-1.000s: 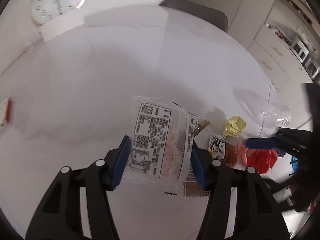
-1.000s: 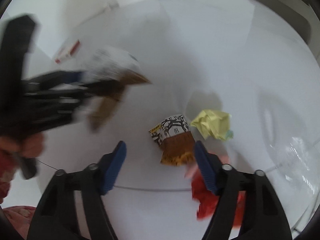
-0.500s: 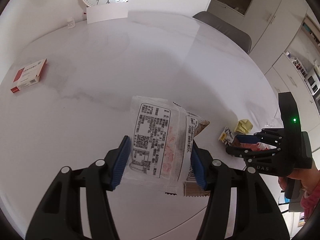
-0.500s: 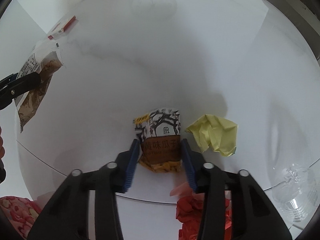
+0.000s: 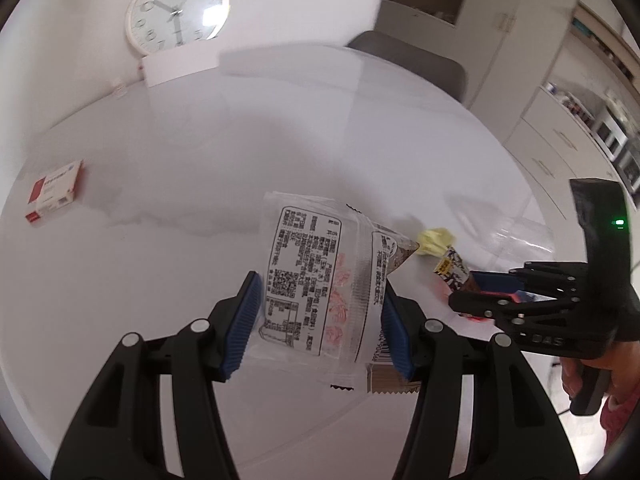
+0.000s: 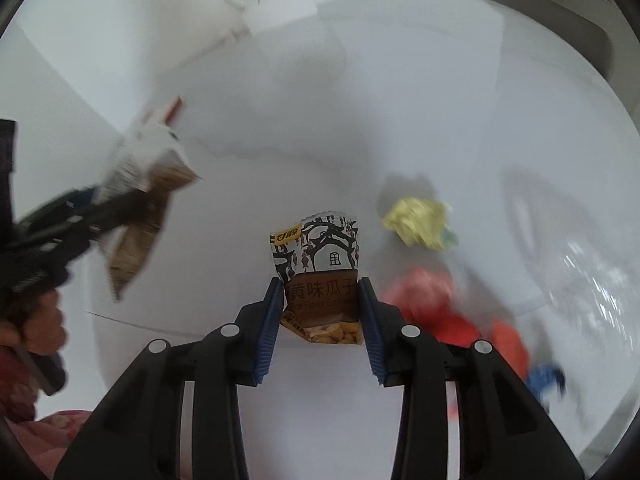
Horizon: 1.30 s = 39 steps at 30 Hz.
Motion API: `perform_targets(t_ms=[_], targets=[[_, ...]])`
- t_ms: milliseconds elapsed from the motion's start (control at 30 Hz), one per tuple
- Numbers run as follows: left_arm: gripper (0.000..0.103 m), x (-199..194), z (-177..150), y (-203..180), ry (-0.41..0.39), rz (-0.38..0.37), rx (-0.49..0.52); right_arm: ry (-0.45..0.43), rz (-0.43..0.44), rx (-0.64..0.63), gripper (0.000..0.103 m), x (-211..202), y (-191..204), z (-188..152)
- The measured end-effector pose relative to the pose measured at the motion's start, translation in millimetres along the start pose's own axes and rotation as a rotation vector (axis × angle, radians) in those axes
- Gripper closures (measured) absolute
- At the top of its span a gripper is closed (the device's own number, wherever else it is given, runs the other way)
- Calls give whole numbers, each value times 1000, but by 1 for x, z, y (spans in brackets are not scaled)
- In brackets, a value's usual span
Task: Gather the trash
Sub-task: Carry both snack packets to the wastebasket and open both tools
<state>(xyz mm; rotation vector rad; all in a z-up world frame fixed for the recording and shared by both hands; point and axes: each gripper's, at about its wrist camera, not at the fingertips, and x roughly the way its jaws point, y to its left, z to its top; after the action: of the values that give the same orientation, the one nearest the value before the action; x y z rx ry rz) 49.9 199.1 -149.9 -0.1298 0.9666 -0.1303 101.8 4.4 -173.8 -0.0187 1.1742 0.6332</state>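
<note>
My left gripper [image 5: 318,294] is shut on a clear plastic wrapper [image 5: 316,264] with a black printed label, and a brown wrapper [image 5: 394,254] is pinched behind it. Both hang above the white round table [image 5: 180,260]. My right gripper [image 6: 320,292] is closing, and its blue pads press on a small brown, black and white seed packet [image 6: 320,252], held off the table. Beside it on the table lie a crumpled yellow paper [image 6: 420,220] and a red wrapper [image 6: 432,300]. In the left wrist view the right gripper [image 5: 480,286] is seen side-on with the packet [image 5: 452,268].
A clear crushed plastic bottle [image 6: 580,272] lies at the table's right edge, with a small blue scrap [image 6: 546,376] near it. A red and white box [image 5: 54,192] sits far left. A clock [image 5: 176,12] leans at the back, and a grey chair [image 5: 408,60] stands behind the table.
The right gripper came down around the seed packet, shut on it and lifted it. The left gripper rose and shifted with its wrappers still held.
</note>
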Motion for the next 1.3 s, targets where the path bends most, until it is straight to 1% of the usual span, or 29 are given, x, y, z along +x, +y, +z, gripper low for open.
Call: perform_targets(t_ms=[100,200,267,300,333,433,467,533,567,600,667,767,867,933,967,1000,1033,1100,1167,1200,1300], targets=[[47,-8,-6,-37,4,-51,49,-50,-11,51,65,-43,-17,-34],[47,-13,-17,-88,16,-115,125,-98,-48,134,65,-90,-46,-76],[47,-12,-26,-129,40,-186,184,-129,-95,202,65,-123,-69,-113],[47,-12,-29,-144,48,-210,206,-136,-117,225,65,-132,-76,-124],[47,-11,-34,-166,57,-241,240,-146,-153,261,65,-148,-89,-146],[47,-7,-45,-224,86,-333,324,-155,-214,366,64,-170,-121,-198],[47,-6,-48,-236,94,-353,337,-153,-227,397,64,-172,-129,-212],[47,0,-55,-271,127,-410,369,-141,-251,474,64,-172,-152,-247],[47,4,-59,-287,143,-425,388,-128,-263,505,64,-169,-164,-263],[47,7,-63,-297,151,-427,403,-115,-274,525,64,-164,-177,-272],[47,14,-76,-326,171,-419,457,-92,-265,574,64,-152,-200,-295],[47,22,-85,-353,198,-396,514,-55,-250,615,63,-129,-229,-312],[47,28,-95,-373,219,-379,541,-18,-238,646,63,-104,-255,-329],[47,31,-101,-386,229,-365,552,6,-235,671,60,-89,-270,-336],[47,34,-104,-391,236,-356,555,24,-237,685,57,-80,-276,-340],[47,34,-112,-396,240,-351,558,39,-242,696,48,-77,-280,-348],[47,36,-113,-399,244,-348,560,60,-256,707,40,-72,-285,-351],[47,39,-118,-406,250,-342,564,77,-279,718,36,-72,-290,-357],[47,43,-123,-412,253,-339,567,56,-277,728,31,-84,-289,-365],[47,44,-125,-415,257,-340,564,47,-285,730,25,-90,-288,-368],[47,53,-130,-420,273,-348,555,21,-322,735,18,-115,-282,-371]])
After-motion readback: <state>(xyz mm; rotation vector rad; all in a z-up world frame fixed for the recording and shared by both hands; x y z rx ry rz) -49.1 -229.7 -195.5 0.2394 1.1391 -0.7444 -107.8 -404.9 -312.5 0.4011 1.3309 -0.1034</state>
